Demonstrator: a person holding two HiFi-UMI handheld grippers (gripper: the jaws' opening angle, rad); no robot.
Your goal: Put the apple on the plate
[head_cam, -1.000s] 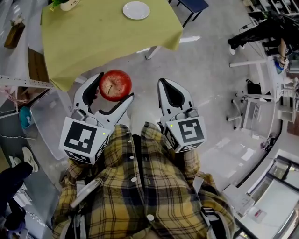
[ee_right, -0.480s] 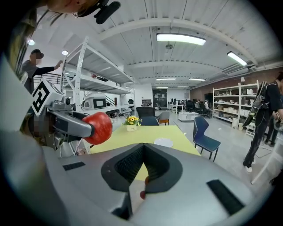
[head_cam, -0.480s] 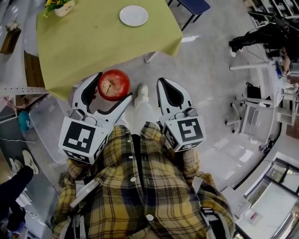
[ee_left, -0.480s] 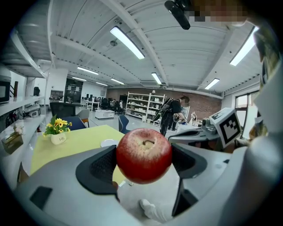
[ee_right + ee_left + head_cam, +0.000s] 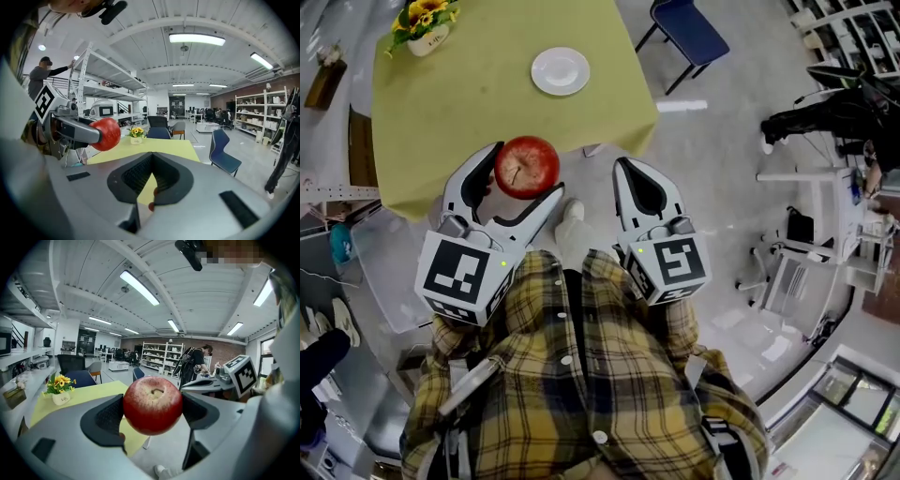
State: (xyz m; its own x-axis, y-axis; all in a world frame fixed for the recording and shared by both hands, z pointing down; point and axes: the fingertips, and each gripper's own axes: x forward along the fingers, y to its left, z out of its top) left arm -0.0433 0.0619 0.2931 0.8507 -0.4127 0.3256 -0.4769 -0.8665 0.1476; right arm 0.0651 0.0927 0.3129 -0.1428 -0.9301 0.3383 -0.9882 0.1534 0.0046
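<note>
A red apple [image 5: 526,166] sits between the jaws of my left gripper [image 5: 517,175], which is shut on it; the left gripper view shows the apple [image 5: 153,405] filling the gap, stem up. It hangs just off the near edge of a yellow-green table [image 5: 469,112]. A small white plate [image 5: 561,71] lies on that table, further away and slightly right. My right gripper [image 5: 639,182] is shut with nothing in it, held beside the left one over the floor. In the right gripper view the apple [image 5: 106,133] shows at left.
A white pot of yellow flowers [image 5: 426,28] stands at the table's far left corner. A blue chair [image 5: 691,31] is beyond the table at right. The person's shoe [image 5: 570,213] is on the grey floor between the grippers. Shelving and racks line both sides.
The whole view has moved forward towards the table: the table and plate have come closer and lower in the head view. The apple stays gripped in the left gripper.
</note>
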